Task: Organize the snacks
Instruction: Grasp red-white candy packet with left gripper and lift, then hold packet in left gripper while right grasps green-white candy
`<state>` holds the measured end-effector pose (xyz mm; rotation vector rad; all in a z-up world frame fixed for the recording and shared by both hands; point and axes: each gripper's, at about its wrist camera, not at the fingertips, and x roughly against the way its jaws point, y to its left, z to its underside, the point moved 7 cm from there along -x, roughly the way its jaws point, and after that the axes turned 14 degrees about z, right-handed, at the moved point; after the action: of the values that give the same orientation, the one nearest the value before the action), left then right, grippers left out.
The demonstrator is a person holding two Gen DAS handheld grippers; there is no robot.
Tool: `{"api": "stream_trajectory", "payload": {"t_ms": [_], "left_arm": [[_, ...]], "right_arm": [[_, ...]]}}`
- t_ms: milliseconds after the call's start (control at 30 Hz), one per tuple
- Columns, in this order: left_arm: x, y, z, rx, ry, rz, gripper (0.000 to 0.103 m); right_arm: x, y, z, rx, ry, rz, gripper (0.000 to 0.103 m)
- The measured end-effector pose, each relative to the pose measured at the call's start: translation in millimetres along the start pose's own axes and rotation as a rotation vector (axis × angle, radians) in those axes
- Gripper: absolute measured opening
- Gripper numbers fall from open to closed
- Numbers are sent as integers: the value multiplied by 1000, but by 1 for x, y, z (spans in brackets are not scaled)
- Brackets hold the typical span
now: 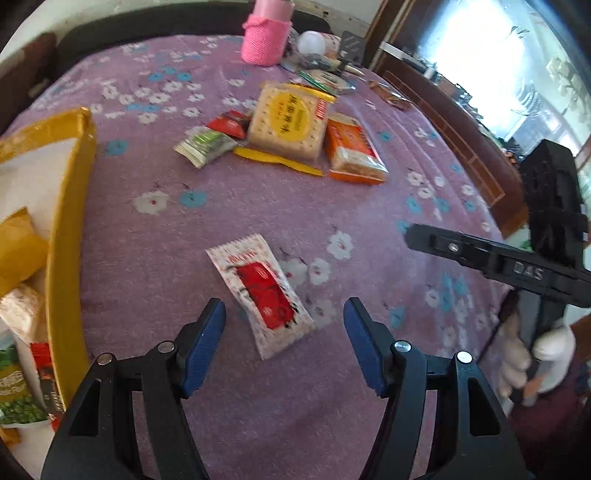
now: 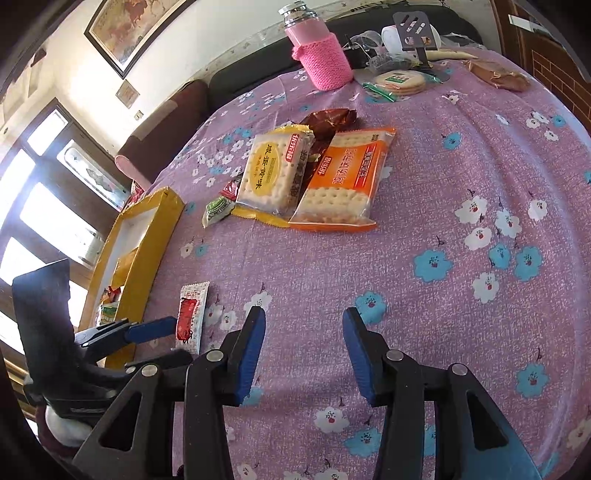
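Both grippers empty, jaws apart: left gripper [image 1: 284, 314] straddling red-and-white crinkled foil snack sachet [image 1: 263, 295] at lower centre; next, prob. clamp & lift into yellow cardboard box [image 1: 70, 229].

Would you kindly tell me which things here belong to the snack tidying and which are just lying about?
Job:
yellow box
red-and-white sachet
yellow cracker pack
orange cracker pack
green packet
left gripper

Lying about:
pink knitted bottle
phone stand

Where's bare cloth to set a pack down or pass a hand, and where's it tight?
Free: the flowered cloth ahead of and beside the right tool, between it and the cracker packs. Also the strip between the yellow box and those packs. Tight: the far edge around the pink bottle, and near the small red packet at the left tool.
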<state>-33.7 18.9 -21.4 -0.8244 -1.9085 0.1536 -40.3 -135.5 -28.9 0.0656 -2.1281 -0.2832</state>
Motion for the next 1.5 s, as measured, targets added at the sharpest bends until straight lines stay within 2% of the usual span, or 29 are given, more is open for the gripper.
{"api": "stream_trajectory", "payload": {"t_ms": [100, 167, 233, 267, 300, 333, 367, 567, 667, 733, 833, 867, 933, 967, 1000, 1033, 1100, 1300, 1367, 1433, 1500], "left_arm": [[-7, 7, -8, 18, -39, -71, 65], [-12, 8, -13, -21, -58, -144, 62], [-16, 5, -13, -80, -62, -217, 35], [-16, 2, -11, -92, -63, -207, 28], [-13, 1, -9, -82, -69, -174, 16], [-8, 0, -6, -65, -89, -130, 13], [-1, 2, -5, -52, -107, -121, 11], [34, 10, -2, 40, -214, -38, 11], [40, 15, 3, 75, -224, 12, 11], [37, 19, 4, 75, -209, 5, 12], [25, 21, 5, 74, -174, -22, 26], [18, 22, 6, 68, -143, -48, 40], [10, 19, 7, 26, -136, -96, 43], [7, 17, 8, 9, -119, -113, 41], [7, 15, 8, -3, -121, -120, 17], [7, 13, 8, -4, -120, -103, 8], [13, 15, 8, 13, -141, -78, 2], [43, 22, 16, 97, -205, 41, 2], [51, 24, 21, 121, -214, 75, 2], [57, 25, 28, 152, -224, 139, 2], [64, 26, 33, 179, -236, 190, 2]], "right_arm": [[1, -4, 1, -13, -2, 2, 46], [3, -6, 2, -16, -4, 6, 47], [6, -9, 1, -21, -10, 11, 46], [7, -11, 0, -23, -12, 12, 46], [9, -14, -1, -27, -17, 16, 47], [10, -16, -2, -31, -21, 20, 47], [11, -17, -3, -33, -24, 24, 49], [5, -17, -13, -49, -25, 29, 50], [0, -9, -18, -51, -24, 15, 53], [-3, 2, -19, -40, -22, 8, 54], [-6, 15, -21, -23, -17, -4, 54], [-7, 20, -22, -15, -16, -6, 54], [-8, 30, -25, -1, -15, -13, 54], [-8, 35, -28, 9, -15, -18, 54], [-8, 41, -30, 20, -18, -24, 54], [-7, 49, -33, 33, -21, -32, 54], [-9, 64, -41, 52, -20, -60, 54], [-33, 113, -64, 62, 29, -151, 53], [-51, 125, -73, 32, 62, -135, 53], [-68, 134, -82, -6, 85, -113, 53], [-84, 139, -95, -36, 86, -43, 53]]}}
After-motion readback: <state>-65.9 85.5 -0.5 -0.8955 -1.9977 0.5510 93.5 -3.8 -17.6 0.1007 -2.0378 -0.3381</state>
